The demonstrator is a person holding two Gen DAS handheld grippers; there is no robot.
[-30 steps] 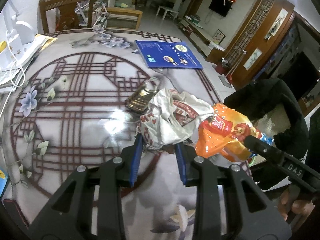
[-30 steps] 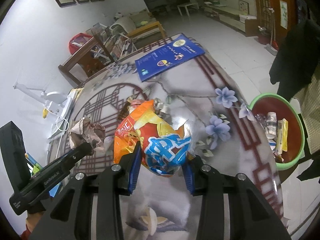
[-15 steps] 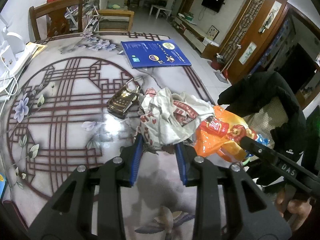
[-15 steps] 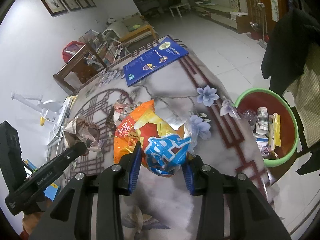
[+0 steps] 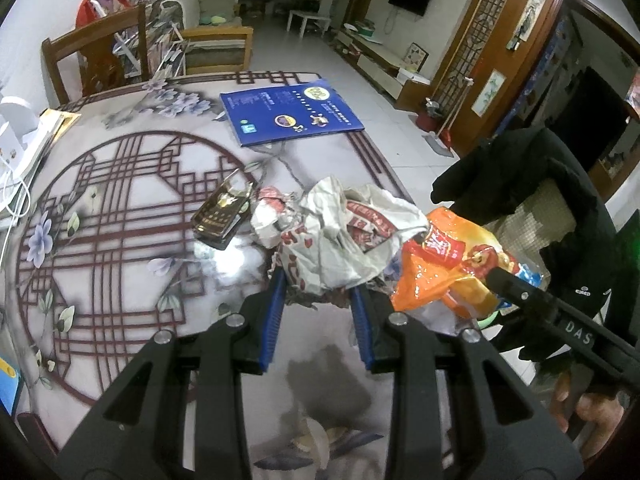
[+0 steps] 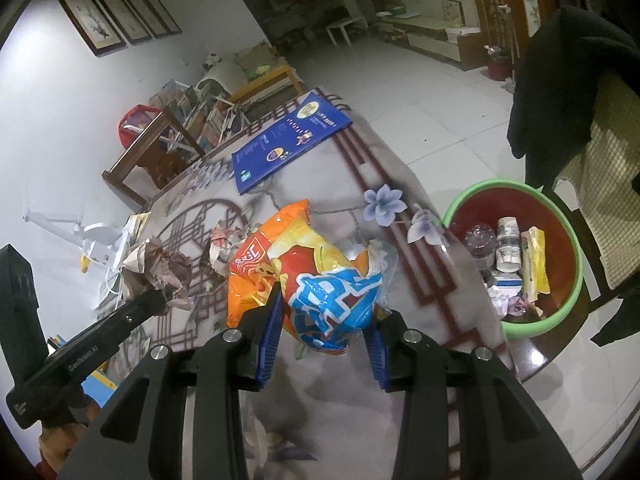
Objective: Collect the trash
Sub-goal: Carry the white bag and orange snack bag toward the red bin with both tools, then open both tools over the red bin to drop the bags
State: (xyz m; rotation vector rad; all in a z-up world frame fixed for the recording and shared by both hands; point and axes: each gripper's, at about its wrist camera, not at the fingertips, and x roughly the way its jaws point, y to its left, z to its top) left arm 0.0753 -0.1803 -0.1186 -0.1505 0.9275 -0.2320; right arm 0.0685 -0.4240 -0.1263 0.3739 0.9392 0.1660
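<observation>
- Patterned tabletop (image 5: 120, 216) with a dark red lattice and pale flowers fills both wrist views, a tiled living room beyond it.
- Nearest, the left gripper (image 5: 318, 300) has its blue pads pressed on a crumpled white-and-red paper wrapper (image 5: 344, 236), held up off the table.
- Beside it, the right gripper (image 6: 326, 320) is clamped on an orange-and-blue snack bag (image 6: 316, 276), also clear of the surface.
- Both pieces look gathered but not yet dropped; I judge the carry to the bin as the step in hand.
- Green-rimmed red bin (image 6: 560, 312) stands off the table's edge to the right, already holding a bottle, a cup and wrappers, so earlier rounds seem done.
- Left on the table: a dark gold-printed packet (image 5: 222, 216) and a small crumpled scrap (image 5: 268, 216) just beside it, likely still to collect.
- Farther off lies a blue booklet (image 5: 288, 112), probably not trash.
- Chair draped with a black jacket (image 6: 568, 88) crowds the bin's far side.
</observation>
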